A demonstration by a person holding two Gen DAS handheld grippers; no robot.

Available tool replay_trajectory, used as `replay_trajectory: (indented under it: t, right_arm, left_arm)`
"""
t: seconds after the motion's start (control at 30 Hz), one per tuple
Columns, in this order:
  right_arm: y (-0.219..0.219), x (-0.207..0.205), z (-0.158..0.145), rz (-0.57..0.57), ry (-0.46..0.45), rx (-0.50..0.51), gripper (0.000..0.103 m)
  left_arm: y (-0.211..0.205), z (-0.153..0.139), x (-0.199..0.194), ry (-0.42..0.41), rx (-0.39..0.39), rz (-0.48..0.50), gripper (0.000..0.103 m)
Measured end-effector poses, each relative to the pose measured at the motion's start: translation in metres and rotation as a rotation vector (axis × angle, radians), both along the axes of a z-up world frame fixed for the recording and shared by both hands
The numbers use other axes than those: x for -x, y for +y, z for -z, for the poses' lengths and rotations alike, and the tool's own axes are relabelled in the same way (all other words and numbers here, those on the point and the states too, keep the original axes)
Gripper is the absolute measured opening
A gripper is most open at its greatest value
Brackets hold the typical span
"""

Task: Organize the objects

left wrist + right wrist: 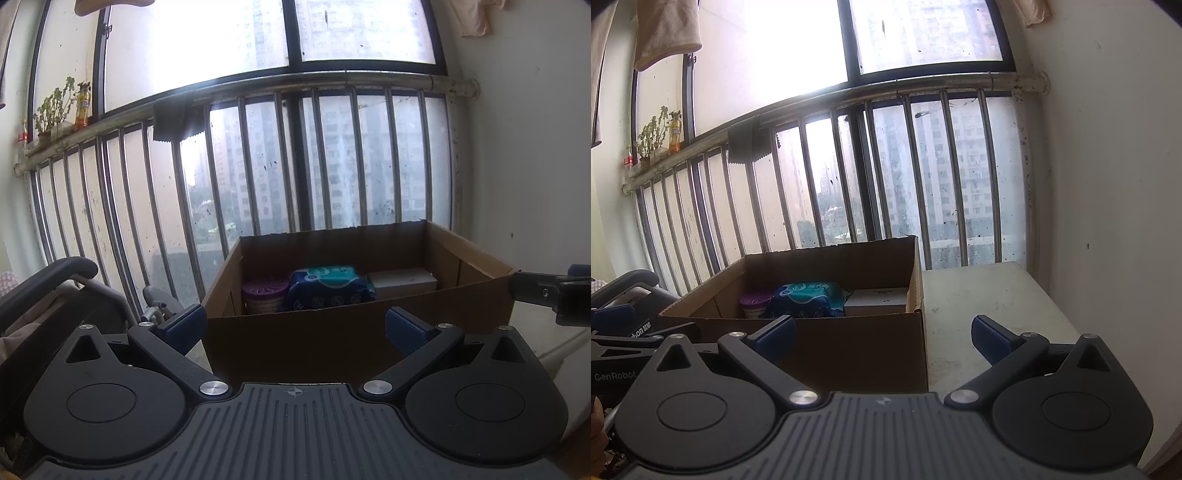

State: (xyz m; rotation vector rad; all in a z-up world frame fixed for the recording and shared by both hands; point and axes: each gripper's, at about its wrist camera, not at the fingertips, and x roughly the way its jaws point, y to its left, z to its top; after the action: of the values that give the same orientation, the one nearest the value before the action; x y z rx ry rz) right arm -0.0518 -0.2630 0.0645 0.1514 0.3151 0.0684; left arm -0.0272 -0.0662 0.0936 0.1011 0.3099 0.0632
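An open cardboard box (332,332) (864,350) stands before a barred window. Inside, along its far wall, sit a purple-lidded tub (265,291) (756,300), a blue and teal soft pack (330,283) (809,299) and a white box (404,282) (877,301). My left gripper (295,325) hovers open just in front of the box's near wall, nothing between its blue pads. My right gripper (884,334) is open too, level with the box's right front corner and holding nothing. The right gripper's side shows at the right edge of the left wrist view, the left gripper's at the left edge of the right wrist view.
A white table top (990,306) lies right of the box, against a white wall (1108,184). A wheelchair (55,295) stands left of the box. Metal window bars (258,166) rise behind, with a dark cloth (173,118) on the rail and plants and bottles (62,107) on the ledge.
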Motion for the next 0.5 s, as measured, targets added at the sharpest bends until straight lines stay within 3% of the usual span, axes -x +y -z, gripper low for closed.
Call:
replay_trajectory:
  t: [0.5]
  right_arm:
    - [-0.0009,0.0011,0.0003,0.001,0.001,0.000,0.103]
  left_arm:
    - [-0.0033,0.0021,-0.0007,-0.005,-0.027,0.002,0.103]
